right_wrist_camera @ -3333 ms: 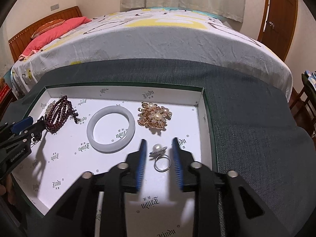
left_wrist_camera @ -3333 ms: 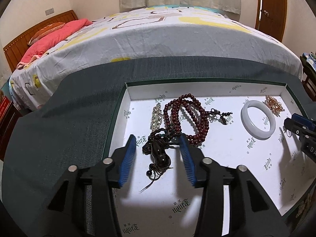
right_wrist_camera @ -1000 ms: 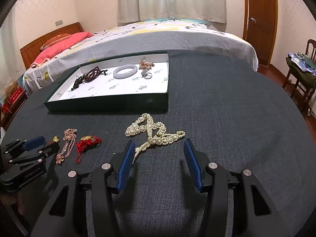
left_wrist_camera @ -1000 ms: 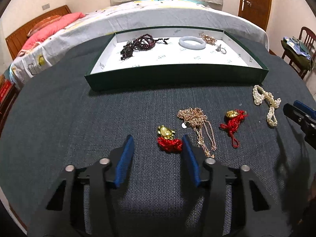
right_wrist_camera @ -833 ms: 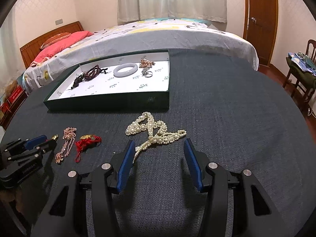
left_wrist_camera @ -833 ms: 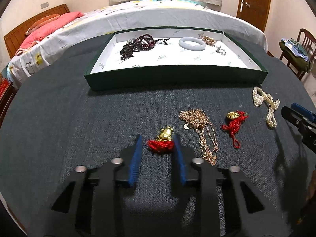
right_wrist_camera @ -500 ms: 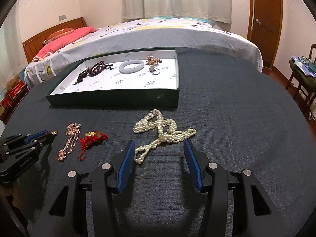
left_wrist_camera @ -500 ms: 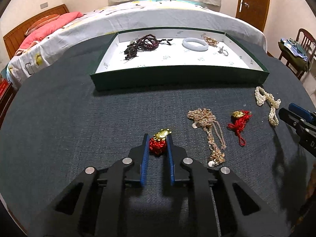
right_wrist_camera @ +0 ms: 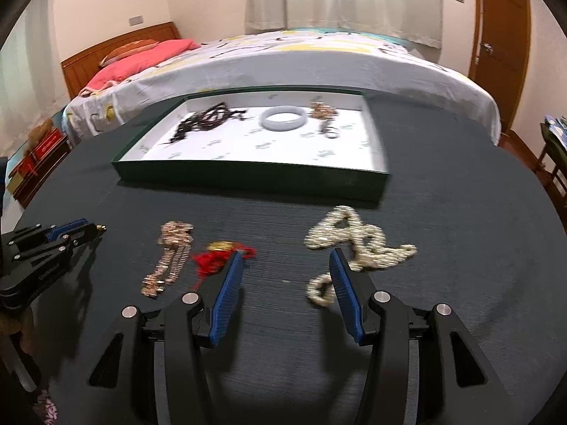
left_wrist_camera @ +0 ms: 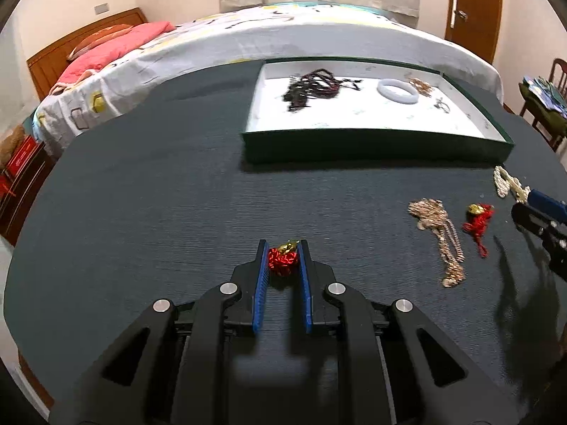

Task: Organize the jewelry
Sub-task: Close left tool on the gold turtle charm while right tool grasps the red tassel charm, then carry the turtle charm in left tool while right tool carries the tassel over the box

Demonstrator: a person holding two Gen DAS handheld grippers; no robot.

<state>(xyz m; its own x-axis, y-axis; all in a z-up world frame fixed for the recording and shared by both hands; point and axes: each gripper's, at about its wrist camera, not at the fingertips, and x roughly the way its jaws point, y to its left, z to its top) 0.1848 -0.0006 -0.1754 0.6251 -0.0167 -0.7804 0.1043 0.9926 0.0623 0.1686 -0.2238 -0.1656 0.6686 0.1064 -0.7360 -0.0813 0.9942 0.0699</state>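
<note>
My left gripper is shut on a red-cord gold charm and holds it over the dark table. It also shows at the left of the right wrist view. My right gripper is open and empty; its tip also shows in the left wrist view. On the table lie a rose-gold chain, a second red-cord gold charm and a pearl necklace. The green tray holds dark beads, a white bangle, a brooch and a ring.
A bed with a patterned sheet stands behind the round table. A wooden door is at the back right. A chair with clothes stands to the right. Red boxes sit on the floor at the left.
My left gripper came out of the tray, closed on the red-cord gold charm on the table and carried it left. My right gripper left the ring in the tray and swung left, staying open.
</note>
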